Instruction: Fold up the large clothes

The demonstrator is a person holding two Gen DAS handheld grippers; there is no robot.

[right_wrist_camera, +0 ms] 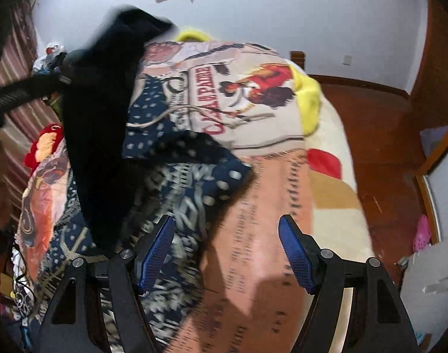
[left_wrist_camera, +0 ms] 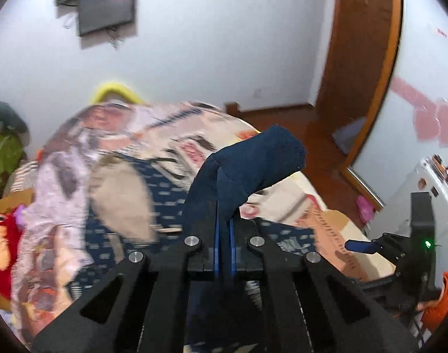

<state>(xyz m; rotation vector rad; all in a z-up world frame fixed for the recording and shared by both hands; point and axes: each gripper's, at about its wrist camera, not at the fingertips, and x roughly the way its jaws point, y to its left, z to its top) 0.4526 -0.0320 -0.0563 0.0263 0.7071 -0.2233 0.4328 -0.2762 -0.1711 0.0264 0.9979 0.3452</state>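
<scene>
Item: dark navy garment (left_wrist_camera: 247, 161), pinched at one edge between the closed pads of the left gripper (left_wrist_camera: 224, 235), hung lengthwise above the patterned bed (right_wrist_camera: 271, 182); right gripper (right_wrist_camera: 227, 253) gaped empty, low to its right, the farther hand.

Your left gripper (left_wrist_camera: 224, 229) has its jaws pinched on the navy garment (left_wrist_camera: 253, 158), which rises in front of it and blocks the view straight ahead. Under your right gripper (right_wrist_camera: 227, 253), whose jaws stand apart with nothing between them, the pink printed blanket (right_wrist_camera: 271, 206) lies flat and bare. To its left, the patterned navy cloth (right_wrist_camera: 194, 170) and the hanging dark garment crowd the way. Stuffed toys (left_wrist_camera: 0, 235) pile along the bed's left edge. To the right of the bed, the wooden floor (right_wrist_camera: 380, 135) is open up to the wardrobe (left_wrist_camera: 368, 58).
</scene>
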